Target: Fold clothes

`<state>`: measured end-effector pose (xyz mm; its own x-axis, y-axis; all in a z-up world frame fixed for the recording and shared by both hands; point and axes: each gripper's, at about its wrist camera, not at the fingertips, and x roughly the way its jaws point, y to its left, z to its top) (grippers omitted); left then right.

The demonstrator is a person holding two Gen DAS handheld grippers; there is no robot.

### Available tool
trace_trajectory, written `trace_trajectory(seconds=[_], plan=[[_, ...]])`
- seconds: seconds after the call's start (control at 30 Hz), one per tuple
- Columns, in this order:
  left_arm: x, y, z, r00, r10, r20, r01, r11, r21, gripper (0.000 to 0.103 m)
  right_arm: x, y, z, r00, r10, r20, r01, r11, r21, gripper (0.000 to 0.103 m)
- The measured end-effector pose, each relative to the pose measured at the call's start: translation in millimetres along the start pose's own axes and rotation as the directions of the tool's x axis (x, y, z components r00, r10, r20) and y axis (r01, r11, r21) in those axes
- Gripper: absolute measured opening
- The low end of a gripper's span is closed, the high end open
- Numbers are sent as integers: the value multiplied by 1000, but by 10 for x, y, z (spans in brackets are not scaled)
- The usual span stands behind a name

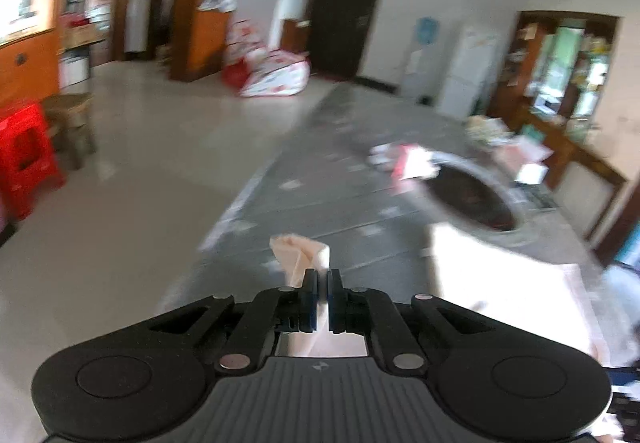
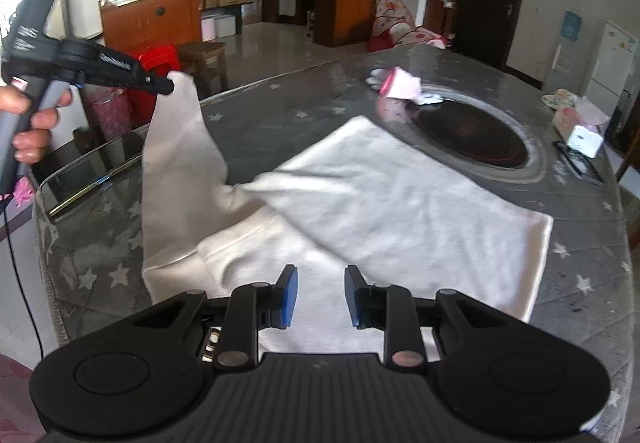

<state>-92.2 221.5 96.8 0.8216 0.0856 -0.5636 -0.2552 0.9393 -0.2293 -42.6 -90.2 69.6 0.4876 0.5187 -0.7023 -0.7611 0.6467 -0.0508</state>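
While the right wrist view looks across a round table (image 2: 280, 111) covered in a grey cloth printed with stars, a person's hand (image 2: 34, 119) at the far left holds the left gripper (image 2: 170, 86) raised above the table's edge. Its fingers are pinched closed on one corner of a white garment (image 2: 400, 195), lifting that corner into the air so the fabric hangs down in a long fold. The left wrist view confirms this: the left gripper (image 1: 322, 297) has its blue pads pressed together on a strip of pale cloth. Moving rightward, the rest of the garment lies spread flat across the middle of the table, reaching toward the near edge. The right gripper (image 2: 321, 297) hovers low over the garment's near part, its jaws wide apart and holding nothing. Beyond the garment sits a dark round inset (image 2: 472, 135), with small pink and white items (image 2: 400, 86) at its far rim.
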Motion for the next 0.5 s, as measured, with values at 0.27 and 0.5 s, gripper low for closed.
trace_trajectory(seconds=[0.27,0.5], plan=[[-253,-1018,42,955,-294,-24,295,950,103,5,-241,-246,-135,998,-56,23,55,997,53,25],[-212,-1728,-225,887,-443,-129,460,871,174,5,-396,-475,-305,995,-103,16,100,988,116,25]])
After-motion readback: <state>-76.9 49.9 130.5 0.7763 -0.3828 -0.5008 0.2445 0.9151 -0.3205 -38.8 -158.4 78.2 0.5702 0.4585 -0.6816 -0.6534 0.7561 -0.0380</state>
